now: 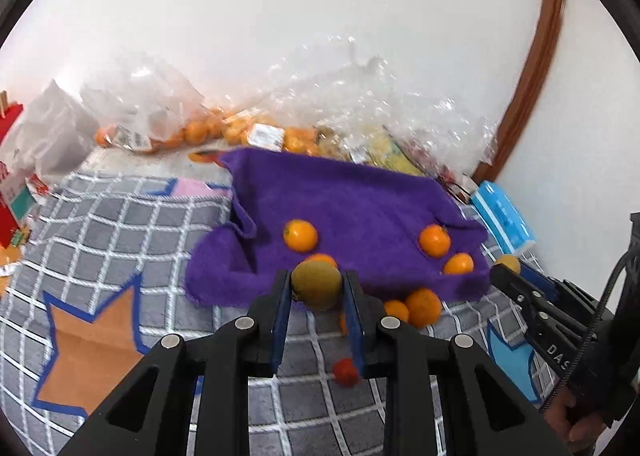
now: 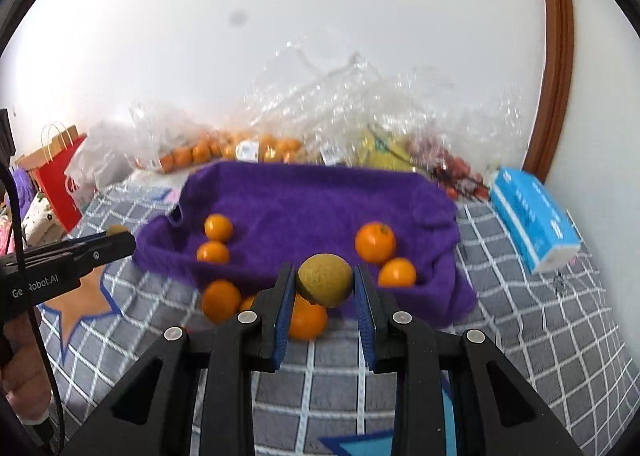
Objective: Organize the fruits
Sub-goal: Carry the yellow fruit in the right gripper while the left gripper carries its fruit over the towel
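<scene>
Purple towelling fills the middle of the left wrist view: a purple towel [image 1: 348, 196] lies rumpled on a grey checked mat [image 1: 120, 232] with an orange star on it, and three oranges [image 1: 301, 235] sit on the cloth. The left gripper [image 1: 317, 288] is closed on a brownish-green kiwi [image 1: 316, 283], its blue pads pressing the fruit from both sides. Two more oranges lie on the mat at the towel's near edge, and a small red fruit [image 1: 345, 373] lies closer, partly hidden by the right-hand finger. Behind the towel, against a white wall, clear plastic bags [image 1: 360, 96] hold more oranges. At the right edge the right gripper [image 1: 505, 268] shows side-on, a yellowish fruit at its tip. In the right wrist view the same towel [image 2: 320, 200] spreads ahead with four oranges [image 2: 375, 242] on it — two at the left, two at the right. The right gripper [image 2: 325, 288] is clamped on a second kiwi [image 2: 325, 285], held clear above the oranges on the mat. A blue tissue pack [image 2: 534, 222] lies to the right of the towel. At the left edge the left gripper [image 2: 120, 238] reaches in, a person's hand [image 2: 24, 372] below it.
</scene>
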The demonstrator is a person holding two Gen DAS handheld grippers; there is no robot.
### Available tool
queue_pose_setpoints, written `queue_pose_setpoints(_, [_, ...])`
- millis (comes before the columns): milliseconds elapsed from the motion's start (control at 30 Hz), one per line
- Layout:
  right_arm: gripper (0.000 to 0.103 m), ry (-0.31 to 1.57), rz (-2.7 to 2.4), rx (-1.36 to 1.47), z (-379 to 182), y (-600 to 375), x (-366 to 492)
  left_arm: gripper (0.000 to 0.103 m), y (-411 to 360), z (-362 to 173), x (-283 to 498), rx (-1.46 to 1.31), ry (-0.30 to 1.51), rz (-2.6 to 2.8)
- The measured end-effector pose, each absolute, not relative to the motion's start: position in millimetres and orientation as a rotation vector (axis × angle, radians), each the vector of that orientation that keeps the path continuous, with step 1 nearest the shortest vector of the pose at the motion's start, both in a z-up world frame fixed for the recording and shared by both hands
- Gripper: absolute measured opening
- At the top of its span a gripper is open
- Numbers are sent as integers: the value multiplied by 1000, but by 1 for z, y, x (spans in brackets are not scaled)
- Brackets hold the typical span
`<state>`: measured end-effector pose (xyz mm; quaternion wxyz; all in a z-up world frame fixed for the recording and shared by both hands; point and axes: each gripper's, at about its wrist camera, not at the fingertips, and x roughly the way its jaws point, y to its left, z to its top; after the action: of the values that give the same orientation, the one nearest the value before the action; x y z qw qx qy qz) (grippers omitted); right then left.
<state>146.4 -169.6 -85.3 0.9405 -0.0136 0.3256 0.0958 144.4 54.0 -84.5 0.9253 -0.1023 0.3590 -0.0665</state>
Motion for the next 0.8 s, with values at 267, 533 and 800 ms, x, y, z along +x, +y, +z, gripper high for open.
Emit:
queue_pose_setpoints(267, [29,639,187,-10,-70,-168,179,24,64,-71,171,-232,707,-79])
queue_pose_setpoints(533, [29,594,195,9,-67,-169,212,24,59,-81,208,-218,668,-69])
queue_pose_setpoints(800, [29,641,176,-15,-101,-175,232,24,62,-111,223,-230,707,-71])
